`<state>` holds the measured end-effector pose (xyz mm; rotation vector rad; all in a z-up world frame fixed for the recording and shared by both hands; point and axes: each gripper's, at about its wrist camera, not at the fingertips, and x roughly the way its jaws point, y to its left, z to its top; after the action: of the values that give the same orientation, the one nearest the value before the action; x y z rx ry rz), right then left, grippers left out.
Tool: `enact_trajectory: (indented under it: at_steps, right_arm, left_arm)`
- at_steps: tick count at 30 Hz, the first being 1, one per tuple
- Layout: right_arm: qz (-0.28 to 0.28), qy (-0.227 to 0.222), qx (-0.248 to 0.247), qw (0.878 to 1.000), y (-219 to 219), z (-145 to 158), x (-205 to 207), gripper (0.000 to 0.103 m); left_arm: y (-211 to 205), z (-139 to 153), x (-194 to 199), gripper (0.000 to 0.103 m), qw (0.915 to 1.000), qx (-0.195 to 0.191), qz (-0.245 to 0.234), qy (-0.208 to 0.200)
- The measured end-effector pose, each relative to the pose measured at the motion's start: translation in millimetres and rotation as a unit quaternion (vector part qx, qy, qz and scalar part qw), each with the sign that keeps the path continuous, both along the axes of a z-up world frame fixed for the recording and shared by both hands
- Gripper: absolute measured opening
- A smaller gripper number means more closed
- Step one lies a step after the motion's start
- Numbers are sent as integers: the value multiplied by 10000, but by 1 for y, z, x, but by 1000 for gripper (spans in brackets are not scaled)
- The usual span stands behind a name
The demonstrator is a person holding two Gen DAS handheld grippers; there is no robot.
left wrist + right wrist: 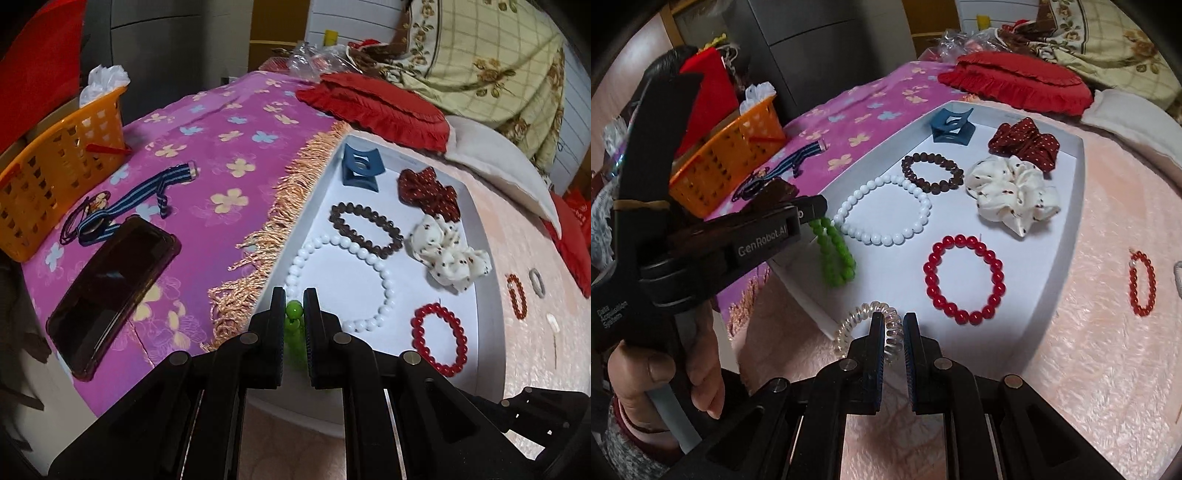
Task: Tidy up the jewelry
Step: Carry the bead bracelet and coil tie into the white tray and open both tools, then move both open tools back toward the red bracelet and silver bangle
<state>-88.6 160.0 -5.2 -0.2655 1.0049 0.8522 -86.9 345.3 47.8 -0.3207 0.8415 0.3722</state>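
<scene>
While clamped by left tool (pixel 294 295) at tray (pixel 1078 173) edge, seven o'clock of white bracelet (pixel 885 210): green bracelet (pixel 834 254), dangling, may snag rim. Right tool (pixel 894 321): pinching clear coil tie (pixel 866 326); may slip.

Grey ring (pixel 1178 277) cut by edge; green bracelet (pixel 293 332) mostly claw-hidden.

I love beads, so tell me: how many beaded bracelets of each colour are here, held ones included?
Red: 2, big red bracelet in the tray, small red bracelet on the blanket
White bracelet: 1
Brown bracelet: 1
Green bracelet: 1, in the left claw
Total: 5
</scene>
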Motion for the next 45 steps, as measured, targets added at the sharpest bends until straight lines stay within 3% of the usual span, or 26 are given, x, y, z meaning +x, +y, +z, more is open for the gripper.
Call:
enact_trajectory:
  at_steps: [3, 9, 11, 13, 16, 24, 33, 40, 45]
  right_arm:
    - [-20, -30, -58, 10000, 5, -2, 2, 9]
    - [-119, -1, -25, 9999, 13, -7, 1, 10]
    - [-159, -60, -20, 9999, 12, -4, -1, 12]
    - [-148, -159, 18, 9998, 11, 1, -5, 17]
    - [-191, -444, 72, 9988, 6, 12, -12, 27]
    - [-399, -780, 316, 9957, -27, 37, -26, 37]
    - [-1033, -889, 126, 9906, -76, 40, -23, 40]
    - [-1694, -1109, -180, 9791, -123, 38, -18, 40]
    - [-1992, -1443, -440, 9683, -147, 43, -19, 40]
  left_arm:
    - [6, -1, -2, 8, 9999, -106, 51, -93]
    - [5, 5, -9, 10, 9995, 60, 93, -289]
    - [3, 6, -10, 24, 9994, 168, 111, -289]
    - [3, 6, -11, 31, 9992, 200, 121, -318]
    - [0, 7, -12, 31, 9989, 272, 104, -358]
    - [-14, 4, -10, 32, 9974, 677, 49, -227]
    - [-18, 0, -15, 32, 9972, 734, -27, -142]
    - [-16, 1, -21, 32, 9975, 653, 166, -191]
    - [-24, 13, -30, 32, 9951, 836, 280, -436]
